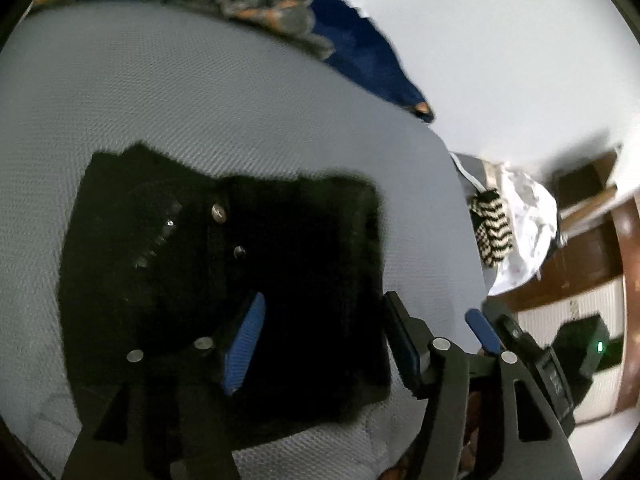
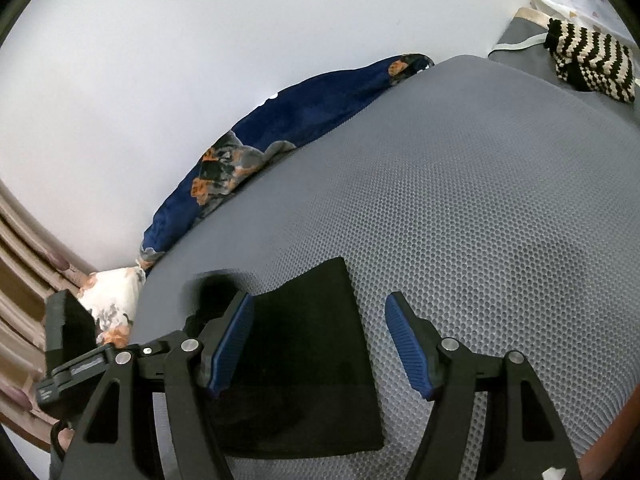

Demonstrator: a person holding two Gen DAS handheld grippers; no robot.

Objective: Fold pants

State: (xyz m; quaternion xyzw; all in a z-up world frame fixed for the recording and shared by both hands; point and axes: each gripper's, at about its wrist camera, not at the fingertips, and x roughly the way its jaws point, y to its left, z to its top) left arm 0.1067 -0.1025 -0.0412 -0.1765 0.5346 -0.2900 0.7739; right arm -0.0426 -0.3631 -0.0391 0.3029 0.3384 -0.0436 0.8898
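No writing was readable. Both the left tongs (image 1: 320, 344) and right tongs (image 2: 320, 344) stood open, empty, above the folded black pants (image 1: 224, 280) at 12 o'clock on the bed (image 2: 480, 220).

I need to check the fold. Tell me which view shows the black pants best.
The left wrist view. The black pants lie there as a nearly whole folded bundle on the grey mesh mattress, metal buttons visible, though blurred. The right wrist view shows only a flat dark corner, partly hidden behind a gripper finger.

Black linkage arms, silver pivot screws, fingers (image 2: 232, 344) w/ ribbed blue pads – both grippers
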